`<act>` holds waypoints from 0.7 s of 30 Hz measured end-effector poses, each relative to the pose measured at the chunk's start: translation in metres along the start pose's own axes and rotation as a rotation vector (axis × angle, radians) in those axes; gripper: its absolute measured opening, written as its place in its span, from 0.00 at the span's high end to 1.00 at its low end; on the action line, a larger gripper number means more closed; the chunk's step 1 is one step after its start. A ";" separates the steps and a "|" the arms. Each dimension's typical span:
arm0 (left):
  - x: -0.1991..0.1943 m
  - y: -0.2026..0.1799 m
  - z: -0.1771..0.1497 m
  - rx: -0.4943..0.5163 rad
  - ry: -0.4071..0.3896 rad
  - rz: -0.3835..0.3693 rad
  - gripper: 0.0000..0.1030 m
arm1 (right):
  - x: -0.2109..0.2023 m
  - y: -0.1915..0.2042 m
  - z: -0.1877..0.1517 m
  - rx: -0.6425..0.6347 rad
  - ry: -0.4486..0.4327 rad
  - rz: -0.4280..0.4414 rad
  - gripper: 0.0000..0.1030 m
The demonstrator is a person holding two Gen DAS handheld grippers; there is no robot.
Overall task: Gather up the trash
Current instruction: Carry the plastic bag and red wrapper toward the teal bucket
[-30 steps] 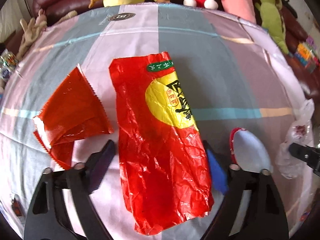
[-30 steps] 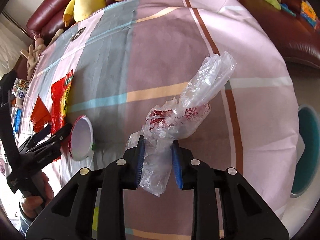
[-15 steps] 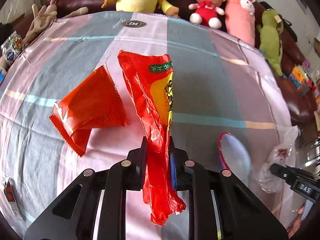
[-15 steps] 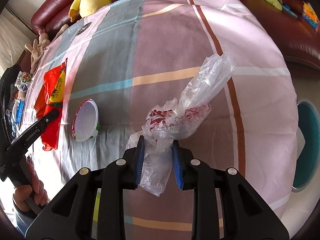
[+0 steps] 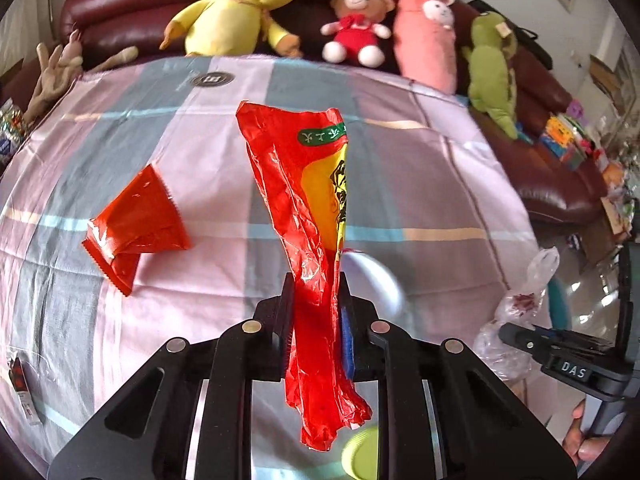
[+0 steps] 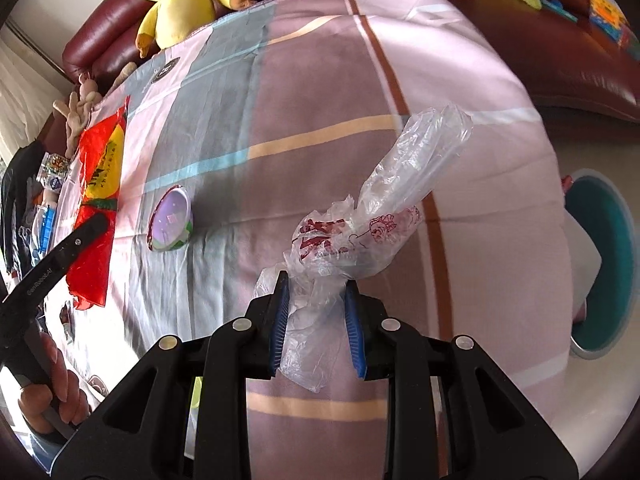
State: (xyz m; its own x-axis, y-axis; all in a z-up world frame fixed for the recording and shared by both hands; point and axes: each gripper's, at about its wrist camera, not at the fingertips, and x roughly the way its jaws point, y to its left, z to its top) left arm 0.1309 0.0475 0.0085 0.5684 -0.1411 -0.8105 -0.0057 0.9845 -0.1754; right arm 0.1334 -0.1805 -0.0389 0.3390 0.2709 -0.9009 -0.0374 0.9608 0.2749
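My left gripper [image 5: 314, 300] is shut on a long red and yellow snack wrapper [image 5: 312, 208], which hangs lifted above the checked cloth [image 5: 120, 320]. That wrapper [image 6: 98, 184] also shows at the left of the right wrist view. A second red wrapper [image 5: 136, 224] lies folded on the cloth to the left. My right gripper [image 6: 314, 292] is shut on a crumpled clear plastic bag [image 6: 384, 208] with red print; the same bag [image 5: 520, 304] appears at the right of the left wrist view. A round lid [image 6: 170, 222] with a red rim lies on the cloth.
Plush toys [image 5: 244, 4] line a dark red sofa [image 5: 120, 4] behind the table. A teal-rimmed bin [image 6: 600, 264] stands off the table's right edge. A small scrap [image 5: 20, 384] lies at the cloth's left edge. A yellow-green cap [image 5: 360, 452] shows below my left gripper.
My left gripper closed on the long red wrapper and lifted it off the cloth, moving right. My right gripper shifted a little with the plastic bag still held.
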 end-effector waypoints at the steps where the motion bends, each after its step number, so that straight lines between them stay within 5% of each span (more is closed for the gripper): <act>1: -0.002 -0.005 -0.001 0.009 -0.001 -0.007 0.81 | -0.002 -0.002 -0.002 0.004 -0.003 0.001 0.76; 21: -0.004 -0.118 -0.026 0.227 0.032 -0.138 0.80 | -0.051 -0.086 -0.036 0.174 -0.097 0.030 0.76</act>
State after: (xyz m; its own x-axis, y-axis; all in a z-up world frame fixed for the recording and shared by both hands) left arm 0.1074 -0.0709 0.0180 0.5248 -0.2752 -0.8055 0.2567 0.9534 -0.1585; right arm 0.0852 -0.2745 -0.0289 0.4294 0.2846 -0.8571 0.1110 0.9252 0.3629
